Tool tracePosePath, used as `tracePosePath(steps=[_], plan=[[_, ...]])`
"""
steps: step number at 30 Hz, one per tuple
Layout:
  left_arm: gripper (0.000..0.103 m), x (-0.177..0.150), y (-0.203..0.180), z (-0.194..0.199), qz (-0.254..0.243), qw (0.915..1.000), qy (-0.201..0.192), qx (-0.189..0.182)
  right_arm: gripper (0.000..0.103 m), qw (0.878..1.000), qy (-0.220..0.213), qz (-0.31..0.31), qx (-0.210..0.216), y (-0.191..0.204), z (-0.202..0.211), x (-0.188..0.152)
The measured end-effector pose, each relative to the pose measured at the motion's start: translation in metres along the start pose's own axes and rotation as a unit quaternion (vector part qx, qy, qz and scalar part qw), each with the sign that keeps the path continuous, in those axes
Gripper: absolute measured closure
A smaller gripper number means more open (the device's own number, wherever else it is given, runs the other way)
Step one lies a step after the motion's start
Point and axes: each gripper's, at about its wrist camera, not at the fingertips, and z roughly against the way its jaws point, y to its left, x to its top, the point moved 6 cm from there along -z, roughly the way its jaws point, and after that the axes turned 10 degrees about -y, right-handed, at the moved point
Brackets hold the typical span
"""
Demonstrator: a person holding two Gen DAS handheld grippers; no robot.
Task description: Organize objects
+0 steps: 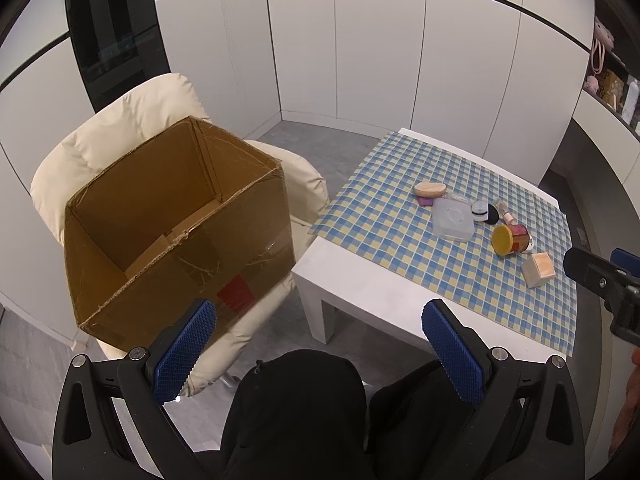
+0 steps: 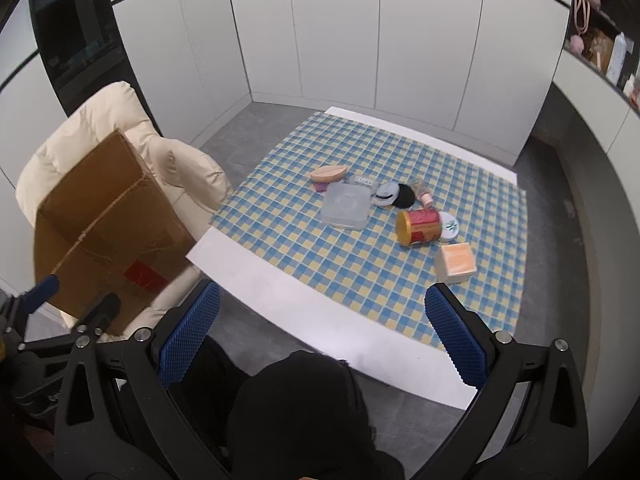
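Nothing has gone into the cardboard box (image 1: pixel 176 216) yet, judging by its bare bottom; every item still sits on the checked table (image 2: pixel 280 300). Both tools hang empty with fingers spread apart: left gripper (image 1: pixel 320 356) near the box on the cream chair (image 1: pixel 120 120), right gripper (image 2: pixel 320 340) facing the cluster (red can (image 2: pixel 420 226), clear container (image 2: pixel 346 206), peach box (image 2: pixel 458 262)) farther off, right of centre.

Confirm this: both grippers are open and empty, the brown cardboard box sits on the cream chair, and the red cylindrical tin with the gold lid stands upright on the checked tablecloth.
One thing is wrong: the red cylindrical tin with the gold lid lies on its side, not upright, as the right wrist view shows. The rest holds: the left gripper and right gripper are open and empty, and the brown cardboard box sits on the cream chair.
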Motion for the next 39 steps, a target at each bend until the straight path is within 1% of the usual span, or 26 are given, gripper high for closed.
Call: tracePosePath(steps=[6,10,12,15,18,20,24,26,28,36,39], plan=[[0.0,0.001,-0.01,-0.001,-0.004,1.0,0.001,-0.008,0.0,1.0,-0.003,0.009,-0.019,-0.004,0.002,-0.005],[0.0,0.001,-0.02,-0.001,-0.011,0.9998,0.002,-0.017,0.0,0.999,0.005,0.022,-0.046,-0.011,0.001,-0.011],[0.0,0.002,-0.026,-0.001,-0.015,0.9997,0.002,-0.022,0.0,0.997,0.011,0.031,-0.073,-0.016,0.0,-0.013],[0.0,0.002,-0.033,-0.002,-0.021,0.9994,0.002,-0.027,0.0,0.998,0.012,0.019,-0.063,-0.022,0.005,-0.008],[0.0,0.003,-0.039,-0.002,-0.024,0.9992,0.003,-0.033,0.0,0.999,-0.01,0.013,-0.048,-0.027,0.014,-0.001],[0.0,0.003,-0.044,-0.002,-0.027,0.999,0.002,-0.036,0.0,0.999,-0.002,-0.007,-0.034,-0.038,0.016,0.001],[0.0,0.003,-0.053,-0.002,-0.035,0.9985,0.001,-0.043,0.0,0.999,0.003,-0.023,-0.029,-0.049,0.018,-0.001],[0.0,0.003,-0.059,-0.002,-0.039,0.9981,0.001,-0.047,0.001,0.999,0.0,-0.042,-0.035,-0.06,0.022,-0.002],[0.0,0.003,-0.064,-0.002,-0.042,0.9978,0.001,-0.051,0.001,0.998,0.0,-0.044,-0.039,-0.064,0.023,-0.002],[0.0,0.002,-0.083,-0.002,-0.054,0.9964,0.001,-0.066,0.001,0.997,0.008,-0.04,-0.071,-0.081,0.025,-0.016],[0.0,0.002,-0.09,-0.002,-0.057,0.9959,0.002,-0.07,0.001,0.996,0.009,-0.037,-0.076,-0.085,0.028,-0.018]])
